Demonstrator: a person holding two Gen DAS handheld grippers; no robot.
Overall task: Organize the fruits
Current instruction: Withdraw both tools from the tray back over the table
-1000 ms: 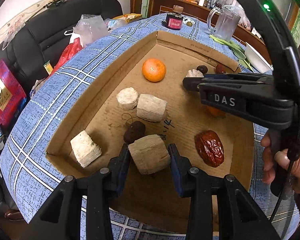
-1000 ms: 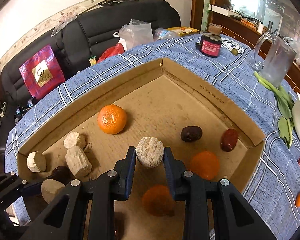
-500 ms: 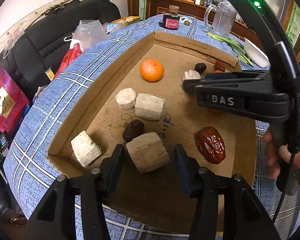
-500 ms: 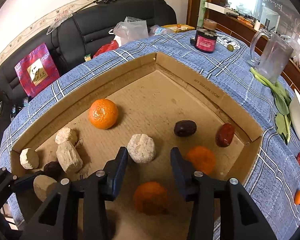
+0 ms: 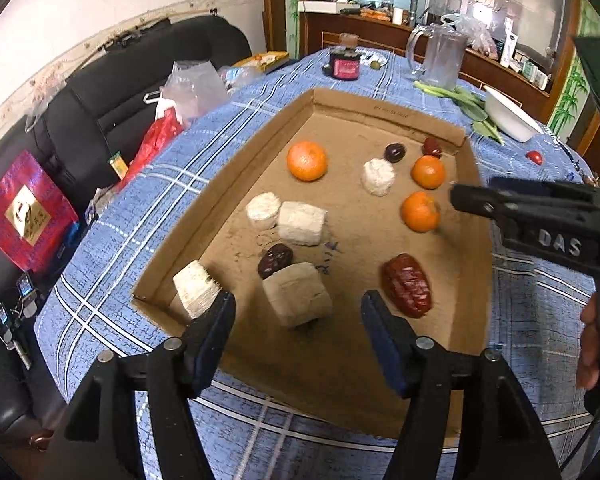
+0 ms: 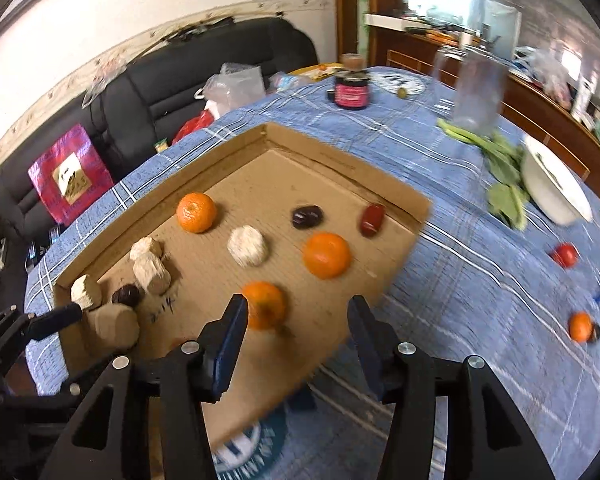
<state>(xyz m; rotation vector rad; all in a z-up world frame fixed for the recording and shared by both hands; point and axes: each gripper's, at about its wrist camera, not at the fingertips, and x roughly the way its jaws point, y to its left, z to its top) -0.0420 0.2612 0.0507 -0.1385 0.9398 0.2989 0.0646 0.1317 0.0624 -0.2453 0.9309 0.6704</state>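
Note:
A shallow cardboard tray [image 5: 220,196] holds three oranges, dark and red dates and several pale chunks. My left gripper [image 5: 298,316] is open and empty, above a tan chunk [image 5: 298,294] lying between its fingers, beside a big red date [image 5: 406,290]. My right gripper [image 6: 296,320] is open and empty, raised over the tray's near edge with an orange [image 6: 264,304] by its left finger. A round pale chunk [image 6: 247,246] lies in the tray's middle. The right gripper also shows in the left wrist view [image 5: 456,200].
On the blue checked tablecloth [image 6: 480,280] outside the tray lie a small tomato [image 6: 565,255], a small orange [image 6: 581,326], greens, a white bowl [image 6: 556,188], a glass jug [image 5: 440,56] and a red jar [image 5: 345,67]. A black sofa stands at the left.
Both grippers have opened wider and pulled back and up. The left one let go of the tan chunk, the right one let go of the round pale chunk and swung to the right.

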